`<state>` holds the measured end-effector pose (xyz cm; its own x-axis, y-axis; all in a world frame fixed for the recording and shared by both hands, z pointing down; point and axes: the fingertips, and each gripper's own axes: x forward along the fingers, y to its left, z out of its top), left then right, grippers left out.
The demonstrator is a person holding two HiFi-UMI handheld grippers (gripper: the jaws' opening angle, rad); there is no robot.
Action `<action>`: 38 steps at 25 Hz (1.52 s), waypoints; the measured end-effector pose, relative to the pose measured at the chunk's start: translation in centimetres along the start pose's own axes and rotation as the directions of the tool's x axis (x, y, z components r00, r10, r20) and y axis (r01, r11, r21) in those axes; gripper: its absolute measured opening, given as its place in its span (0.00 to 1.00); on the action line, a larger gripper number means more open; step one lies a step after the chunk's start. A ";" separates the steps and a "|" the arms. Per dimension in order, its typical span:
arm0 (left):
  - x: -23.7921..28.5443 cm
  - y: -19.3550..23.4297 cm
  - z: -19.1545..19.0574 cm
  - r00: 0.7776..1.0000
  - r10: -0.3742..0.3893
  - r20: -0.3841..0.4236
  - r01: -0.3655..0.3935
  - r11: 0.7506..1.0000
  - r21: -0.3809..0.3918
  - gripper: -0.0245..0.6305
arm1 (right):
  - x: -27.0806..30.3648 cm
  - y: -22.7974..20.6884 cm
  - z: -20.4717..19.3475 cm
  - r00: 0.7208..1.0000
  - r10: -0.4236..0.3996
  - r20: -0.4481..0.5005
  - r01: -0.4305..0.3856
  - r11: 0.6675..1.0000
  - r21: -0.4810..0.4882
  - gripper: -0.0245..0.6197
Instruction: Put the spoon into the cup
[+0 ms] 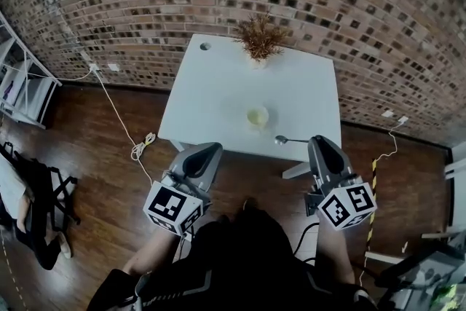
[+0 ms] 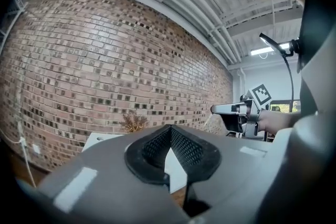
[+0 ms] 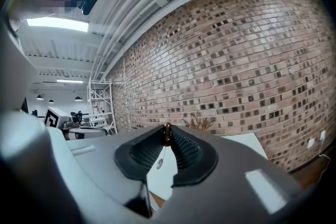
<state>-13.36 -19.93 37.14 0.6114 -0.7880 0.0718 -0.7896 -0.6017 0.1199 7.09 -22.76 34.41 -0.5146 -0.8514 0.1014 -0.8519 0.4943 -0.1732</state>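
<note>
We hold both grippers level in front of the white table (image 1: pixel 218 91), over the wooden floor (image 1: pixel 95 149) and short of the table's near edge. The left gripper (image 2: pixel 170 128) is clenched: its ribbed pads meet at the tips and spread apart lower down, and nothing sits between them. The right gripper (image 3: pixel 167 132) has its jaws drawn almost together, with only a narrow slit at the tips. It grips nothing. A dark brown sliver shows in that slit, and we cannot tell what it is. The spoon (image 1: pixel 290 140) lies flat on the table near the front edge, right of the middle, with its bowl toward the left and its thin handle running right. It lies just ahead of the right gripper's tips and a little to their left, and no jaw touches it. In the right gripper view we see it through the opening below the tips. The cup (image 1: pixel 257 116), pale and upright, stands farther in on the table, a little left of the spoon and apart from it. A dried plant (image 1: pixel 259 38) in a small pot stands at the far edge against the brick wall (image 1: pixel 328 4). A small round hole (image 1: pixel 205 46) marks the table's far left corner. A white cable (image 1: pixel 120 116) trails from the wall across the floor to the table's left. From the left gripper view we see the right gripper out to the right, held in a hand.
</note>
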 end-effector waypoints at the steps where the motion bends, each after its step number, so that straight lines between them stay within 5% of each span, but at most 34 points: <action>1: 0.7 0.6 0.0 1.000 0.012 0.004 -0.012 1.000 0.001 0.03 | 0.7 -0.3 0.1 1.000 0.006 -0.004 -0.006 1.000 -0.002 0.12; 23: 14.2 6.7 1.8 0.989 0.148 -0.026 -0.146 0.986 0.079 0.03 | 12.7 -9.6 1.5 0.984 0.180 -0.015 -0.179 0.983 0.026 0.12; 31: 15.2 10.7 0.0 0.985 0.154 -0.074 -0.150 0.987 0.053 0.03 | 16.6 -9.6 -2.2 0.985 0.159 -0.065 -0.156 0.986 0.055 0.12; 38: 16.9 12.7 -3.5 0.987 0.080 -0.137 -0.072 0.996 0.061 0.03 | 18.2 -10.2 -7.6 0.987 0.079 -0.138 -0.063 0.991 0.115 0.12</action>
<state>-12.87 -40.44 43.38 0.5474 -0.8084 0.2163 -0.8334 -0.5500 0.0536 5.66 -41.94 45.46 -0.5884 -0.7776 0.2217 -0.8011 0.5234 -0.2904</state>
